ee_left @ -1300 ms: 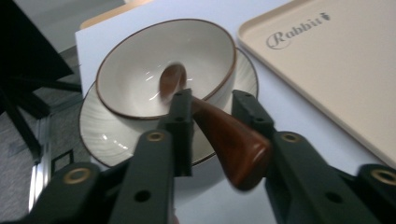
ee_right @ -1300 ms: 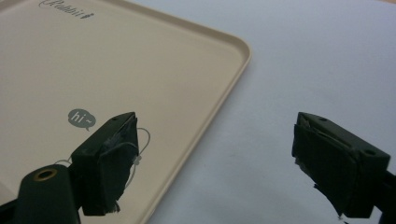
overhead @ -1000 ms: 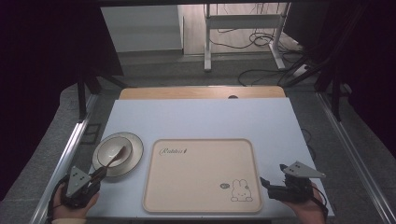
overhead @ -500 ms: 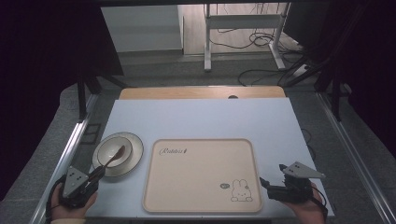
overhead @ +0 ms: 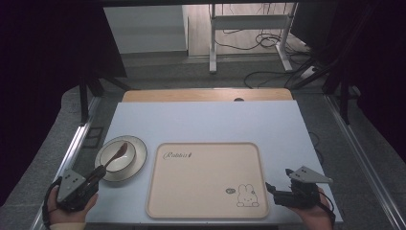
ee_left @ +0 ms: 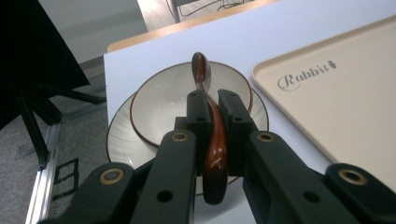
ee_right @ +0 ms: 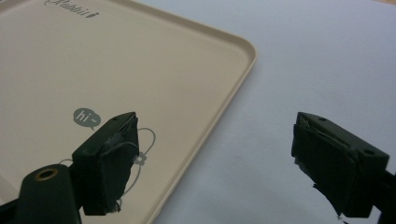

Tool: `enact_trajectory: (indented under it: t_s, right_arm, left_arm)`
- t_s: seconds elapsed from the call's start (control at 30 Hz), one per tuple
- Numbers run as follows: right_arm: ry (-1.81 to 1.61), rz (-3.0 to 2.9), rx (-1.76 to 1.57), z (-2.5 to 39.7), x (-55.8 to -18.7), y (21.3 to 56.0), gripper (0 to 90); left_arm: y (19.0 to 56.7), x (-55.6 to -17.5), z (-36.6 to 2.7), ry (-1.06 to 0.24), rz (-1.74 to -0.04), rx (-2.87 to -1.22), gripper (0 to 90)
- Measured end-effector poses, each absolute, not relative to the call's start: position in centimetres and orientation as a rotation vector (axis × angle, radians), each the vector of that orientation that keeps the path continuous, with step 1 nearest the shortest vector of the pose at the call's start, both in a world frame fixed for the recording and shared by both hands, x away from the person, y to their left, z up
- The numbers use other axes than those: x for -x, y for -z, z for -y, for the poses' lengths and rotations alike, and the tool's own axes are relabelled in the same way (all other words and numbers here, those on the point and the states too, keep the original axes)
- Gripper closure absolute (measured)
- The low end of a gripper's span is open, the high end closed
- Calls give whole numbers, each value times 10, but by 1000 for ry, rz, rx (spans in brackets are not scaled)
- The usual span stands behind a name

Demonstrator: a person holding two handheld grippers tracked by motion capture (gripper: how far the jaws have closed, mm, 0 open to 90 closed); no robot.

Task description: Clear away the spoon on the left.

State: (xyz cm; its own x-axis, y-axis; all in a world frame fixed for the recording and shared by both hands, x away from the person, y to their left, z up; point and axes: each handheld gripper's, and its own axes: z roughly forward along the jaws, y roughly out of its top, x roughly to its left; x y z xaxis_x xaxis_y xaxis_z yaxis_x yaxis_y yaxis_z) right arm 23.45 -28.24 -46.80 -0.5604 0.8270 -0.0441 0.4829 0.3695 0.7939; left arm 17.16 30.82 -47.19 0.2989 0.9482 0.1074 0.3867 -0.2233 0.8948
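Left gripper (ee_left: 215,100), lower left of high view: jaws clamped on glossy brown wooden spoon (ee_left: 212,140) handle, spoon tip in cream ceramic bowl (ee_left: 166,109) on ribbed saucer (ee_left: 119,140). Mid-handle grip likely for lift onto beige plastic tray (overhead: 206,179). Right gripper (ee_right: 212,158): jaws wide apart, empty, over tray's lower-right edge.

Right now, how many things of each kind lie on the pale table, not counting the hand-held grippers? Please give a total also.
Glossy brown wooden spoon: 1
Cream bowl with a brown rim: 1
White ribbed plate with a dark rim under the bowl: 1
Beige rectangular plastic tray with a rabbit drawing: 1
Total: 4
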Motion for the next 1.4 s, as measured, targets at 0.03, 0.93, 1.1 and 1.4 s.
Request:
enact_trajectory:
  t_s: [0.03, 0.93, 1.1, 1.4]
  right_arm:
    - [-1055, -2197, -1136, 282, -235, 468, 150]
    - [-1053, -2200, -1129, 282, -234, 468, 151]
    - [-1054, -2198, -1130, 282, -234, 468, 151]
    - [-1054, -2197, -1130, 283, -234, 468, 151]
  left_arm:
    - [471, -172, -308, -885, -1205, -1763, 849]
    - [439, -185, -289, -862, -1136, -1729, 849]
    - [433, -190, -281, -855, -1110, -1735, 849]
    - [427, -199, -268, -845, -1072, -1746, 849]
